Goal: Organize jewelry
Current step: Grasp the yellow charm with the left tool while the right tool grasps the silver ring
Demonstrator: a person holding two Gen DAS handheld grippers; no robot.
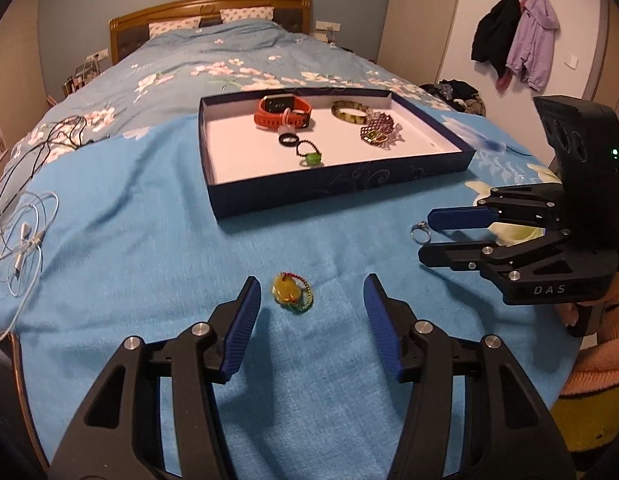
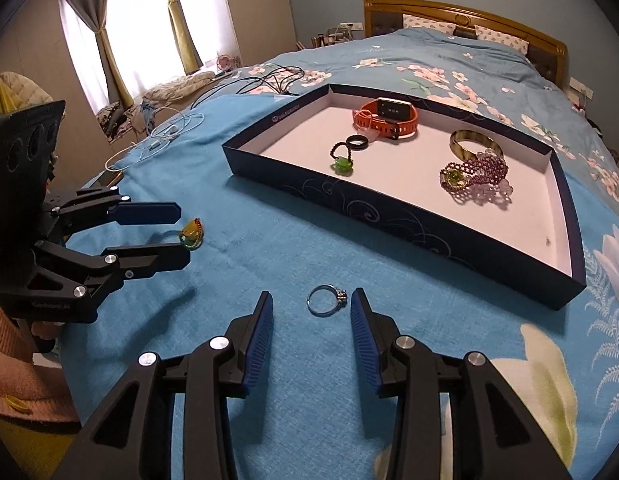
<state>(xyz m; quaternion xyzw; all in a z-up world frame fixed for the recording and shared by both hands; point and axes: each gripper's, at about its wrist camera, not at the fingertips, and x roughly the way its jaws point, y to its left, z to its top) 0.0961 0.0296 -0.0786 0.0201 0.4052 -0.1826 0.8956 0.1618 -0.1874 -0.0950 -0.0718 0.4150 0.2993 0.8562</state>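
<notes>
**Two pieces left outside the box**

Near the box (image 1: 341,184), both hand-held grippers are open and hold nothing: left hand-held gripper (image 1: 309,300) frames the yellow pendant (image 1: 291,293), right hand-held gripper (image 2: 311,312) the ring (image 2: 325,300), perhaps touching one pad. Next: close, lift, carry into box.

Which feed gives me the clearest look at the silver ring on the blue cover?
The right wrist view: the silver ring lies centred just ahead of the right hand-held gripper, band and setting clear. In the left wrist view the ring is small and near the edge, beside that gripper's fingertips.
</notes>
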